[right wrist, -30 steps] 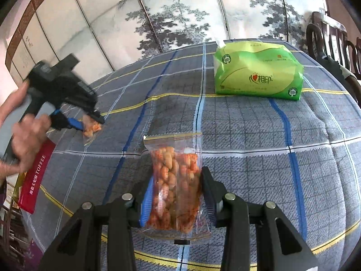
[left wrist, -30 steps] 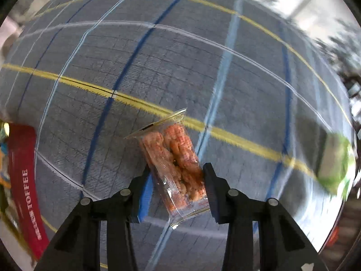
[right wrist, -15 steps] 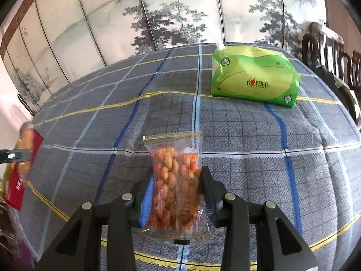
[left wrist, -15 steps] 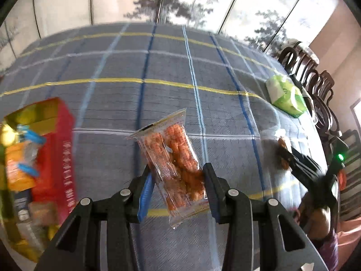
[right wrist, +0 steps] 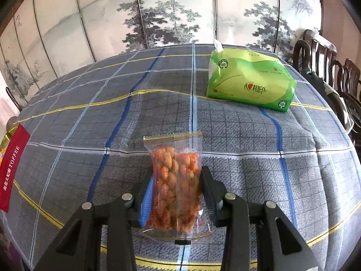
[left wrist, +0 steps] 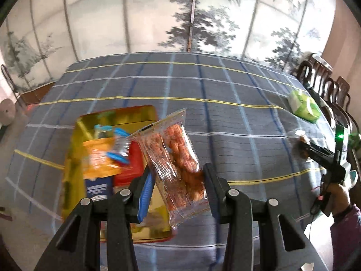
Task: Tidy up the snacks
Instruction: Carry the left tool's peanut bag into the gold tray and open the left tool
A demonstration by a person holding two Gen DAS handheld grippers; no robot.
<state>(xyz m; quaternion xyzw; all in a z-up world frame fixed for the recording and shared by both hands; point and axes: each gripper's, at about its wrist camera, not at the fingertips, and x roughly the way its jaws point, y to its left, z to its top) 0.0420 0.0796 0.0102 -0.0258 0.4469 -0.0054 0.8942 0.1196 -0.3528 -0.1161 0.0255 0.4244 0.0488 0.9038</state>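
My left gripper (left wrist: pixel 177 180) is shut on a clear packet of orange snacks (left wrist: pixel 173 153) and holds it above the table, just right of an open gold-lined box (left wrist: pixel 70 149) with several snack packets inside. My right gripper (right wrist: pixel 176 189) is shut on a second clear packet of orange snacks (right wrist: pixel 176 180) and holds it low over the plaid tablecloth (right wrist: pixel 248 135). The right gripper and its packet also show far right in the left wrist view (left wrist: pixel 302 149). The box's red side marked TOFFEE (right wrist: pixel 11 167) shows at the left edge of the right wrist view.
A green tissue pack (right wrist: pixel 248 85) lies at the far right of the table; it also shows in the left wrist view (left wrist: pixel 304 106). Dark wooden chairs (left wrist: pixel 327 90) stand along the right side. A painted folding screen (right wrist: pixel 169 11) stands behind the table.
My left gripper has swung up and left with its packet, bringing the open snack box under and beside it. My right gripper has held its packet nearly still.
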